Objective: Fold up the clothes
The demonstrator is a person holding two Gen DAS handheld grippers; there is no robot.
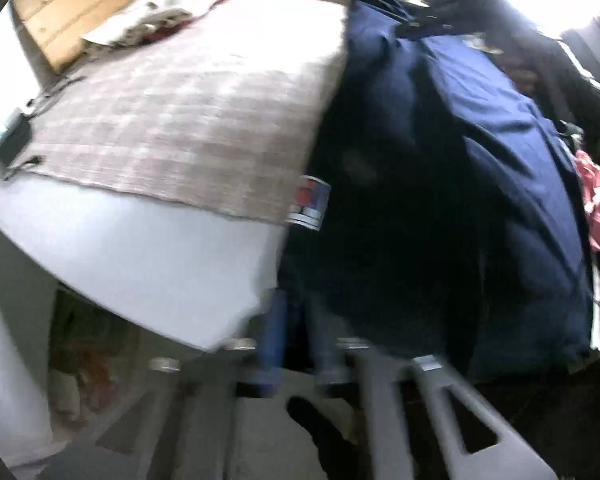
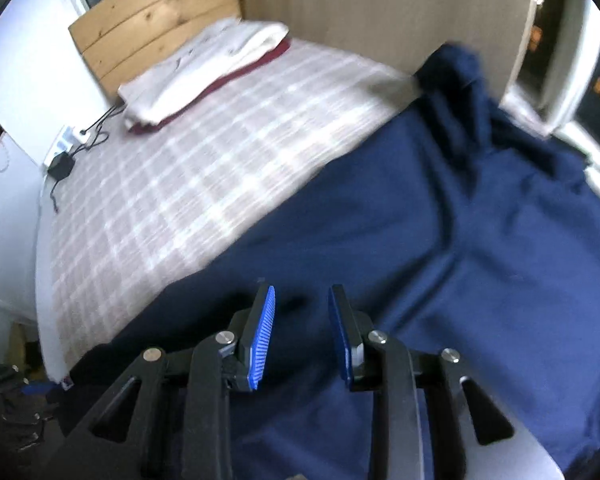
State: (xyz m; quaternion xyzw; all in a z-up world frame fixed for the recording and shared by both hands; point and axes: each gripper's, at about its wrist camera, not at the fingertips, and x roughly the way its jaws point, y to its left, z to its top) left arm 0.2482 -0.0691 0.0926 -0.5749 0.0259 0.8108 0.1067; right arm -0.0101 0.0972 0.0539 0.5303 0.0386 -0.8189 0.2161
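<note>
Right tongs: found parted, blue pads well apart with nothing between them, poised just above the navy garment. Left tongs: badly blurred; fingers seen close together at a hanging fold of the navy garment, though whether closed on the cloth could not be told.

Navy garment: noted spread across the near and right-hand part of the bed, covering the checked bedspread there; one end bunched up and raised at the far right corner of the bed, near the beige panel. In the left wrist view, seen draped over the bed's near edge and hanging down its side. Striped red, white and blue label observed at the garment's edge, just where the bedspread ended.

Checked bedspread: lying flat over the bed, bare on the left half. White mattress side exposed below its edge.

Folded stack: recorded at the head of the bed, a cream piece on top of a dark red piece, just in front of the wooden headboard.

Black adapter with cables: placed at the left edge of the bed, beside the white wall.

Pink-red cloth: glimpsed to the right of the bed in the left wrist view; too blurred to identify further.
</note>
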